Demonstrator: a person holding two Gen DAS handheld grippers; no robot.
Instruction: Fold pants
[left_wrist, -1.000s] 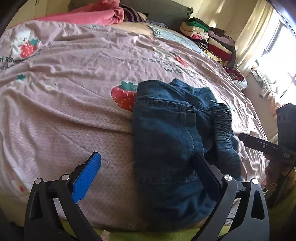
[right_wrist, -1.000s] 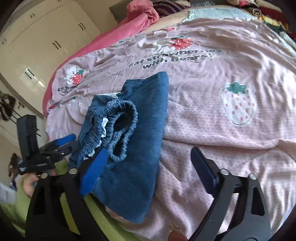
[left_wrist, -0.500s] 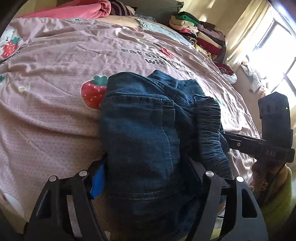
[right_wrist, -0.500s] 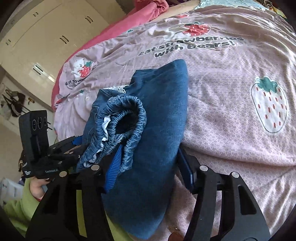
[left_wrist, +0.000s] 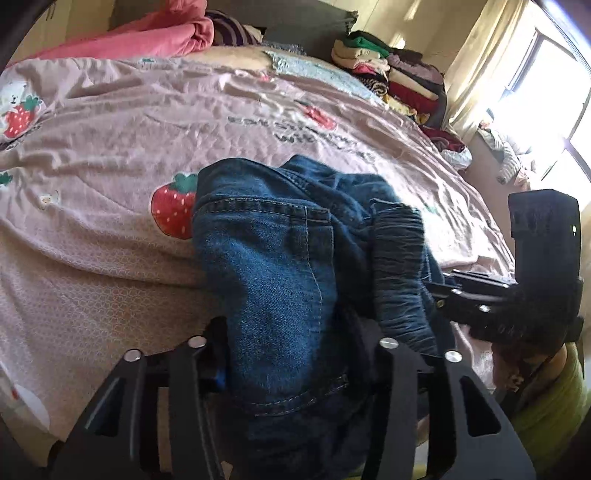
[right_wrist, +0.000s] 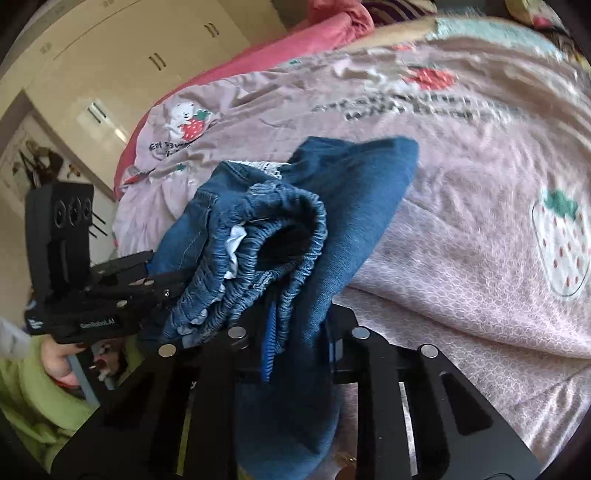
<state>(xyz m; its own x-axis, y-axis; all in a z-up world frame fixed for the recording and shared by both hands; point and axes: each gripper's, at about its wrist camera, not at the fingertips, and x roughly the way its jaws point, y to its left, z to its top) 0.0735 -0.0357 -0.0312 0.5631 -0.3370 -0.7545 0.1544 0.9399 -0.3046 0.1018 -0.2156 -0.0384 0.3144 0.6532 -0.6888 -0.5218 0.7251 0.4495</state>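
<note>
Folded blue denim pants (left_wrist: 280, 280) lie at the near edge of a bed w/ pink strawberry-print quilt (left_wrist: 110, 155). Left gripper (left_wrist: 291, 365) is closing, fingers pressed on the pocket-side bundle of the pants. Right gripper (right_wrist: 299, 343) is closing too, nearly together, pinching the denim layer beside the elastic waistband (right_wrist: 288, 229); a green sleeve (right_wrist: 33, 402) shows behind the left gripper.

Hand-held gripper (right_wrist: 295, 354), jeans (right_wrist: 332, 206) seemingly pinched
</note>
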